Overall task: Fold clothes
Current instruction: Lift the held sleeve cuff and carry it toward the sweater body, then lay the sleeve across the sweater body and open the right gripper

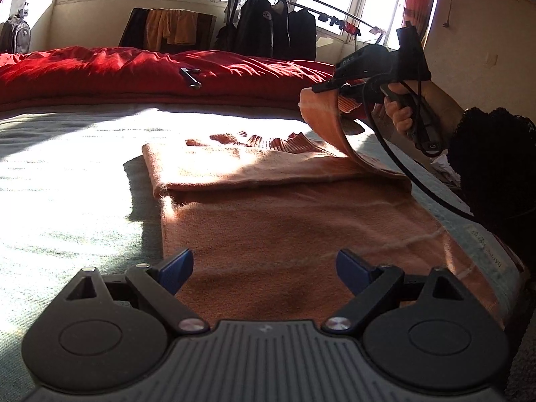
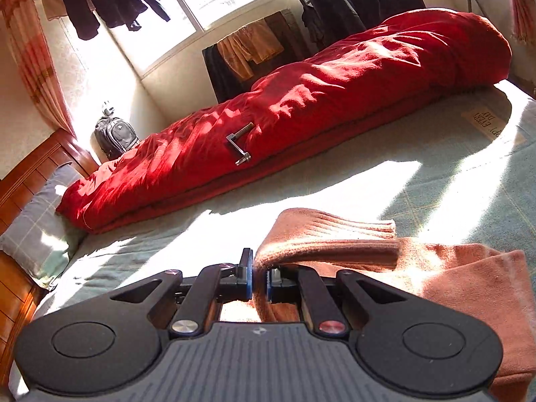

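On the bed the orange sweater lies flat, part-folded. The right hand-held gripper is clamped on its sleeve, lifted over the body. Best to carry that sleeve across, lay it straight and smooth, then let go. The left hand-held gripper hangs over the hem with jaws apart, gripping nothing.

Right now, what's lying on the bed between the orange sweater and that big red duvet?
Only bare, pale green bedsheet, part sunlit. The right wrist view shows it best, between the orange sweater and the red duvet.
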{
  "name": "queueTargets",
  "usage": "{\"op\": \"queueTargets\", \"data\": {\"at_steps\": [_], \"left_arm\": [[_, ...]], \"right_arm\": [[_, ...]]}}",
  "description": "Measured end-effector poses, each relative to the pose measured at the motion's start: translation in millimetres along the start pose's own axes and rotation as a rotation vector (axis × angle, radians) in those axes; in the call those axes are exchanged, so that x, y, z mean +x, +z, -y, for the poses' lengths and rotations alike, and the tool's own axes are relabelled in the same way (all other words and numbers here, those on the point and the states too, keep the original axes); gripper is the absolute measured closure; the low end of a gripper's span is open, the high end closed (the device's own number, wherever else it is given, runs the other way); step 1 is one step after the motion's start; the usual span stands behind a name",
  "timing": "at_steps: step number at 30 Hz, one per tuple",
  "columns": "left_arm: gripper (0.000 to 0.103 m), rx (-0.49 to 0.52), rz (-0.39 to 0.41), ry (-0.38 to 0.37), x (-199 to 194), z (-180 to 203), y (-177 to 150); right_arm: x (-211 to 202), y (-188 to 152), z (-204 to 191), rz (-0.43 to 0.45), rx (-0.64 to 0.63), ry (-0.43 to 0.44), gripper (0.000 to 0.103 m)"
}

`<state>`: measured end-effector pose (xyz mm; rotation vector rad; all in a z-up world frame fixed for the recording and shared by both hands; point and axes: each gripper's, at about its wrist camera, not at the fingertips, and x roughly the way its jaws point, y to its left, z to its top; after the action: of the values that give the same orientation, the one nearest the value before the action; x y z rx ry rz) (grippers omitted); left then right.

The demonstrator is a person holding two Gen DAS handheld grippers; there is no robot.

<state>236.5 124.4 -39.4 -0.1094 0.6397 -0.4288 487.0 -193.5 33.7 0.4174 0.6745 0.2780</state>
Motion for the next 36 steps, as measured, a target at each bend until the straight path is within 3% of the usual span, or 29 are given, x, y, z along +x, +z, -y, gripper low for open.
{"op": "queueTargets", "data": {"at_steps": [12,24,31,36], "left_arm": [[0.011,-0.01,-0.024,0.011,5.2,-5.6,-0.8],[0.011,-0.004,-0.056,0.036,9.9,-6.1,-2.4],[0.011,-0.006,-0.064,0.048,10.4,-8.9,-3.8],[0.011,-0.011,-0.068,0.054,11.2,-10.1,-5.1]], "right_arm": [[32.7,-32.9,-50.7,-0.024,-0.236,-0.088,0.095],[63.8,-91.8,-95.5,-0.093,-0.572,-0.17,0.095],[80.1,-111.7,-99.0,-0.158,-0.649,-0.183,0.094],[85.4,-120.6,-101.1,-0.192,-0.669,-0.173,0.083]]}}
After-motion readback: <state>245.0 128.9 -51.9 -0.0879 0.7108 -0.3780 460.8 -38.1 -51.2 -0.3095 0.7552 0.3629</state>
